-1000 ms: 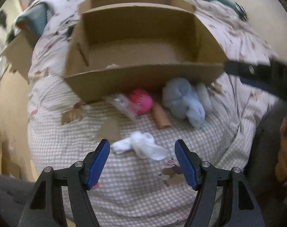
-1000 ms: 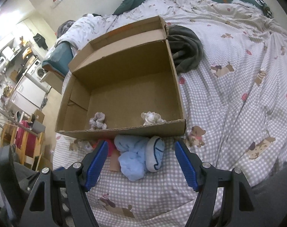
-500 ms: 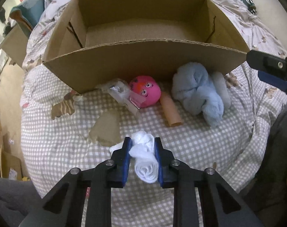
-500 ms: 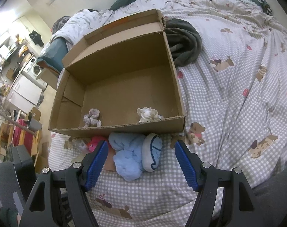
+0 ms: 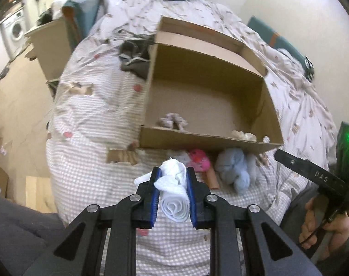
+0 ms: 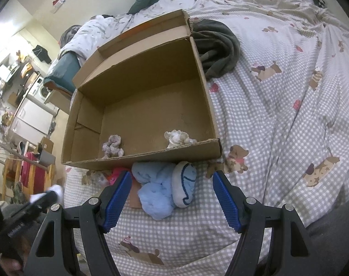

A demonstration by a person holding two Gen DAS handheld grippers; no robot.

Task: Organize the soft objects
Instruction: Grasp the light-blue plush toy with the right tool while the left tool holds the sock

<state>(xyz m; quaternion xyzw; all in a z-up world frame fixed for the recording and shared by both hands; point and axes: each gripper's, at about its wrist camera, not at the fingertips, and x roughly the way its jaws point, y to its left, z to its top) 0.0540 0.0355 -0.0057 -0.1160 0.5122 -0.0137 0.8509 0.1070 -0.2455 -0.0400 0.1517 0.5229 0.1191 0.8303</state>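
Note:
My left gripper [image 5: 172,177] is shut on a rolled white sock [image 5: 174,191] and holds it above the checked bedspread, in front of the open cardboard box [image 5: 204,142]. The box holds a grey-purple sock ball [image 6: 112,146] and a cream sock ball [image 6: 178,138]. My right gripper [image 6: 171,181] is open and empty, hovering over a light blue fluffy cloth [image 6: 156,191] and a white-and-blue sock roll [image 6: 186,187] that lie against the box's front wall. A pink ball toy [image 5: 199,161] lies beside them.
A tan tube [image 5: 212,180] and a crumpled clear wrapper [image 5: 181,155] lie by the pink toy. A dark grey garment [image 6: 217,46] lies at the box's far right corner. The bed's left edge [image 5: 52,161] drops to the floor.
My left gripper closed on the white sock and has lifted it off the bedspread, swinging left. My right gripper stayed open and shifted slightly nearer the box.

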